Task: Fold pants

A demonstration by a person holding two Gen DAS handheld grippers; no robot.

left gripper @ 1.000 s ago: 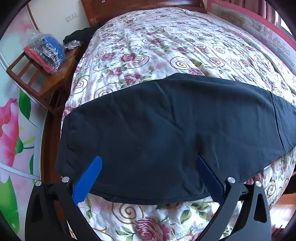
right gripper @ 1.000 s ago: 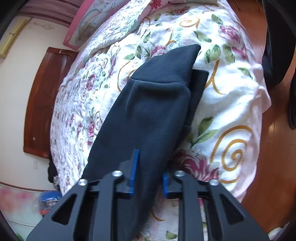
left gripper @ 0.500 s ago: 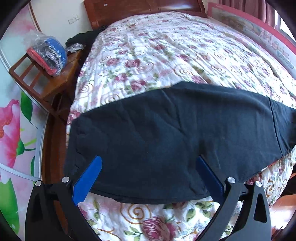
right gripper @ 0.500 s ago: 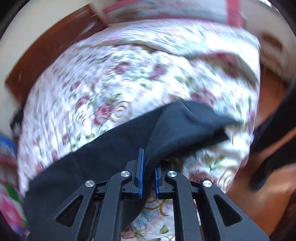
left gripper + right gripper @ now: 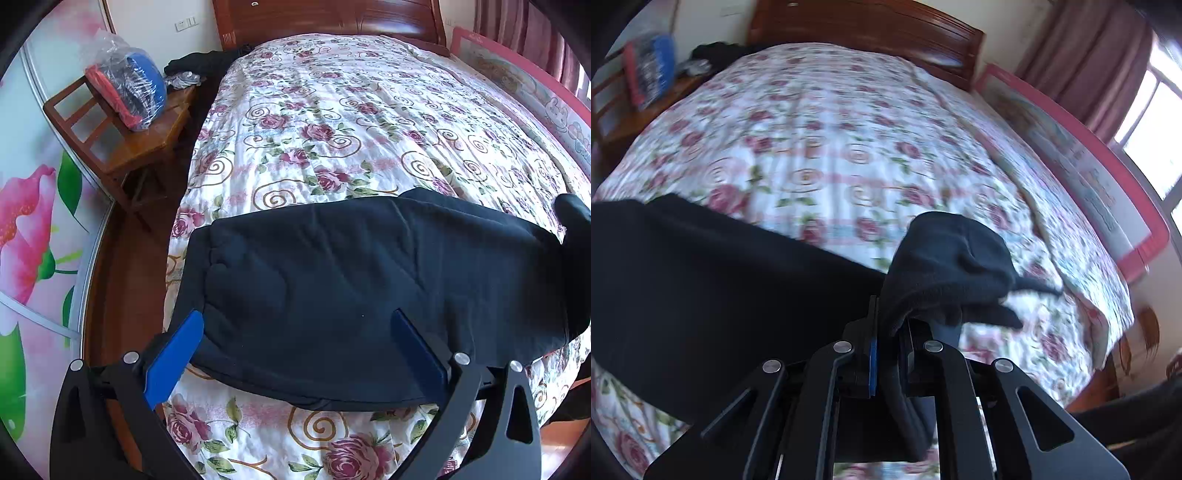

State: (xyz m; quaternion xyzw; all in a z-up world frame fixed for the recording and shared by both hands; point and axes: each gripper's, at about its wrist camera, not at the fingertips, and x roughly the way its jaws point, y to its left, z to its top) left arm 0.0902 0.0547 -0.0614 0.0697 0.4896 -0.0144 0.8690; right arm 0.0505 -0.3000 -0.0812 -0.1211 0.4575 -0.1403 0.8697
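Left gripper: the black two-finger left gripper (image 5: pixel 295 345) with blue pads sits at the bottom of the left wrist frame, its jaws spread wide apart and holding nothing.
Left fingers: the left blue pad (image 5: pixel 173 360) lies over the lower left edge of the cloth, the right one over its lower middle; whether they press on the fabric cannot be told.
Right gripper: the black two-finger right gripper (image 5: pixel 888 354) at the bottom centre of the right wrist frame has its jaws drawn together, clamped on a bunched end of the cloth.
Pants: the dark navy soft fabric pants (image 5: pixel 369 295) lie as a broad band across the lower middle of the left wrist frame, flat on the bed, reaching from the left pad to the right edge, where a dark lump rises.
Pants in right view: the band (image 5: pixel 720 288) runs from the left edge toward the centre, and the pinched end heaps up just above the closed fingers, lifted off the cover.
Bed: the white quilt with pink roses and gold swirls (image 5: pixel 351 129) fills the upper half of both frames.
Chair: a brown wooden chair (image 5: pixel 140 144) stands upper left, bearing a clear plastic bag of red and blue cloth (image 5: pixel 125 92).
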